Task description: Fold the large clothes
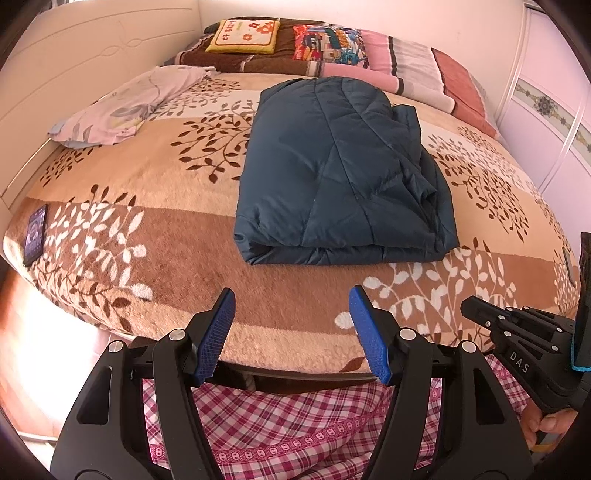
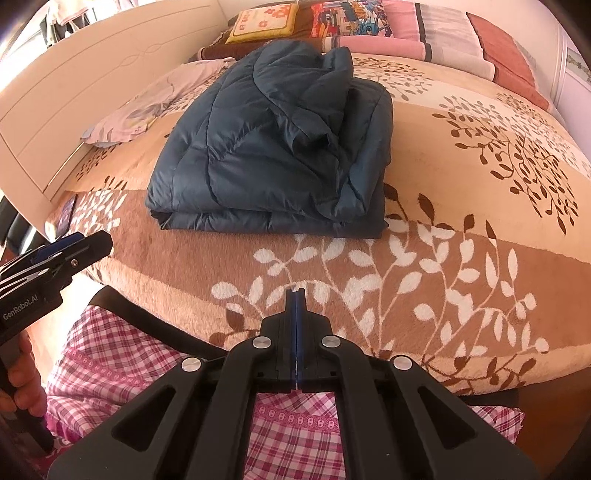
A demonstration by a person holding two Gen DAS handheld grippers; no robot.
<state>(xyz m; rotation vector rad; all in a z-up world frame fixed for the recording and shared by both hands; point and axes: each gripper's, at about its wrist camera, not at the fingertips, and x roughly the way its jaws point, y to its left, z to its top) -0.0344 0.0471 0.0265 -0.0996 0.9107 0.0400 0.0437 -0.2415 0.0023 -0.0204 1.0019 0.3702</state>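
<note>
The folded jacket [image 1: 332, 173] lies beyond both grippers, left fingers [image 1: 218, 328] apart, right fingers [image 2: 296, 314] together.

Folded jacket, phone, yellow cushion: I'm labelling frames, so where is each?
Folded jacket [image 1: 332, 162]: left wrist view, quilted top.
Phone [image 1: 36, 234]: left wrist view, screen.
Yellow cushion [image 1: 242, 36]: left wrist view, front face.

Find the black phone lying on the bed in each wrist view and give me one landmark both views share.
Left wrist view: the phone lies at the far left, on the blanket's edge, near the headboard.
Right wrist view: the phone is small at the left edge, just above the left tongs.
Shared landmark: the folded dark blue jacket in the middle of the bed.
</note>
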